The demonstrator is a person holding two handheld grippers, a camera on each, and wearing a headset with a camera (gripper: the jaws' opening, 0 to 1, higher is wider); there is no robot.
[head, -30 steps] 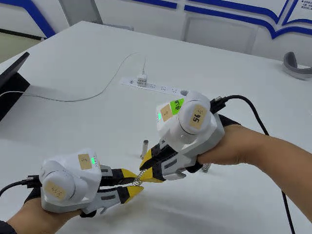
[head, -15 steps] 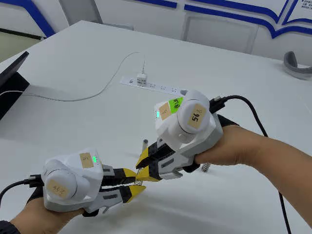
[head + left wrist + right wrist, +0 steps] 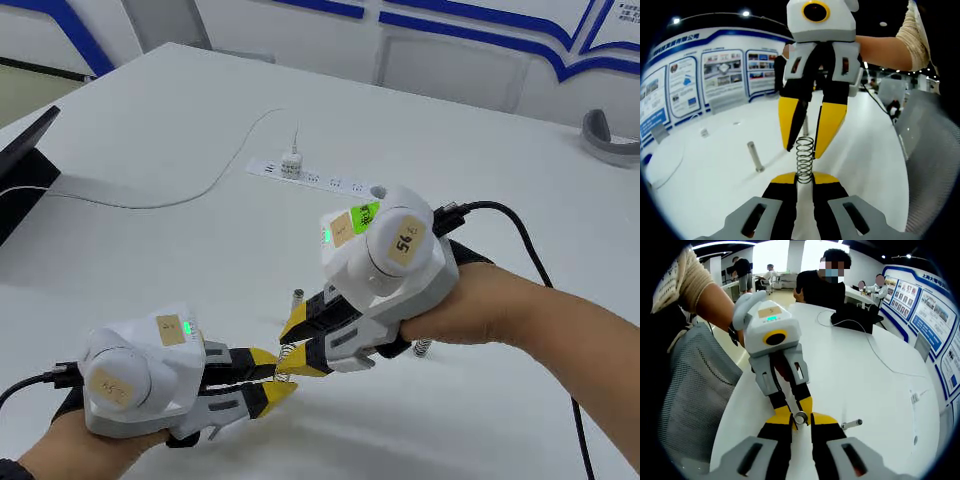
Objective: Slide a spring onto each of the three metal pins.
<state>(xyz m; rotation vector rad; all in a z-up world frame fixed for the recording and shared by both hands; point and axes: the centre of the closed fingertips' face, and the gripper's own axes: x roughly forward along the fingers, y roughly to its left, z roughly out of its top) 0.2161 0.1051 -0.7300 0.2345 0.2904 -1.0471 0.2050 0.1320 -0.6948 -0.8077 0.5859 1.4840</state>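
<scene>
We've got the left gripper (image 3: 804, 181) clamped on one end of the spring (image 3: 805, 157) over the tabletop's near edge. The right gripper (image 3: 805, 146) straddles the other end, jaws barely parted, can't tell if pinching. A pin (image 3: 755, 156) stands just behind, power strip (image 3: 315, 178) beyond.

A broad white table (image 3: 150, 110) runs back to a white wall (image 3: 450, 60) banded in blue. Display panels (image 3: 722, 70) line another wall under small ceiling spots (image 3: 745, 13) — bright, even light. In the right gripper view, people (image 3: 832, 282) sit beyond the table's far end.
</scene>
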